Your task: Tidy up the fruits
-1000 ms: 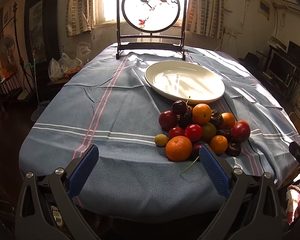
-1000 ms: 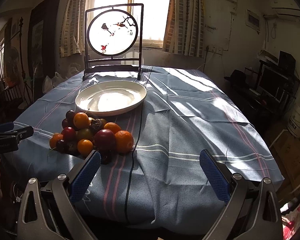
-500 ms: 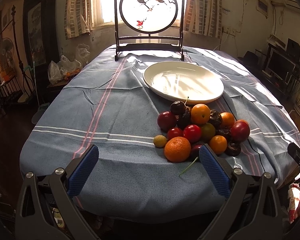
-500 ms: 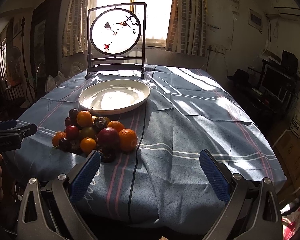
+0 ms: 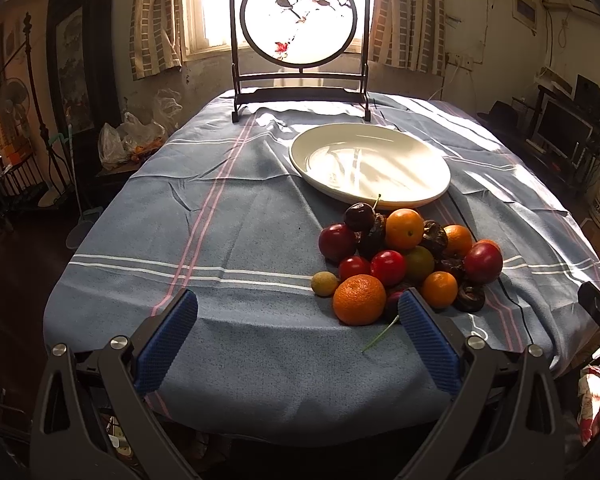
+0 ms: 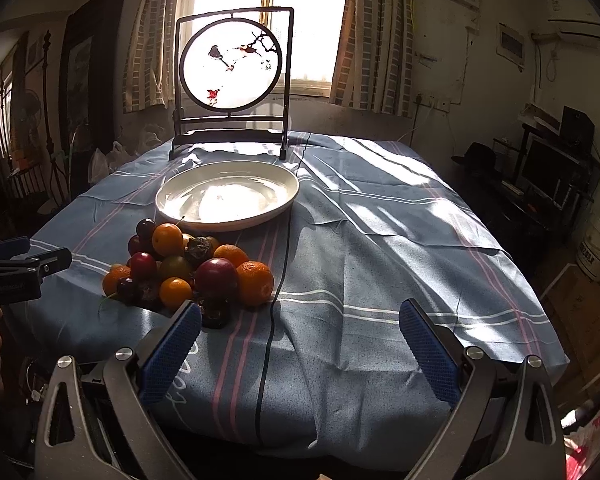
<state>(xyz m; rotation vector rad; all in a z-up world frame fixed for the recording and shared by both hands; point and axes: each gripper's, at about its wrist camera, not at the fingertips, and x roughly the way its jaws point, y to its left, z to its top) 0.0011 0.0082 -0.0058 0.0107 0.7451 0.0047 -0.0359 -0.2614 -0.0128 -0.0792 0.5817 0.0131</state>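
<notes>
The left gripper [image 5: 298, 322] is held over the near edge of the table, jaws spread wide with nothing between them. The right gripper [image 6: 300, 330] is in the same condition: jaws fully apart, gripping nothing.

Fruit pile [image 5: 408, 258]: lies on the blue striped tablecloth [image 5: 236, 220], ahead of the left gripper and offset toward its right jaw. The large orange [image 5: 359, 299] at the front of the pile sits just ahead of that jaw's tip. A small yellow-green fruit [image 5: 324, 283] lies at the pile's left edge, touching or nearly touching the orange. In the right wrist view the pile is ahead of the left jaw, with a dark fruit [image 6: 216, 314] just beyond that jaw's tip.

Container: one white plate [image 5: 370, 164], directly beyond the pile. It holds no fruit; only sunlight and shadow streaks show on its surface. The farthest fruit, a dark cherry [image 5: 359, 216] with its stem up, sits close against the plate's near rim.

Beyond the plate stands a framed round screen [image 5: 299, 28].
</notes>
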